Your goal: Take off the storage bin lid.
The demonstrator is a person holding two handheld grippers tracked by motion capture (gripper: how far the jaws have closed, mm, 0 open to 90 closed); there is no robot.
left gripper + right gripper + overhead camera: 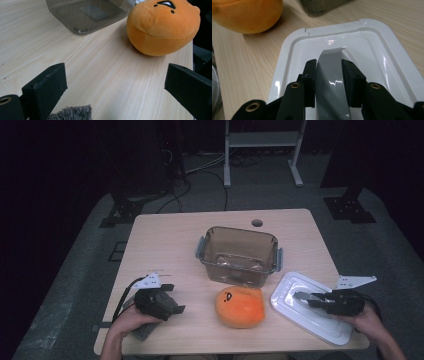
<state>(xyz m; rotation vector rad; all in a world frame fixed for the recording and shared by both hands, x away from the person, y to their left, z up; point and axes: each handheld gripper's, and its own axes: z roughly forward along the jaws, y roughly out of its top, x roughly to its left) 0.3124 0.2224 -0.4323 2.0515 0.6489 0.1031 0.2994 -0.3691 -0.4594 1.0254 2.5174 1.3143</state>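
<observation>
Lid [310, 306] handle [331, 75] runs straight between gripping jaws.

Left hand [131, 319] holding left claw [174, 301] low at near-left of table [165, 240], jaws standing wide apart, pads clear of everything, pointing right and a little forward. Right hand [364, 319] holding right claw [329, 75] at near-right, pointing left, jaws pressing both sides of grey handle [329, 75], forearms entering from bottom edge.
</observation>
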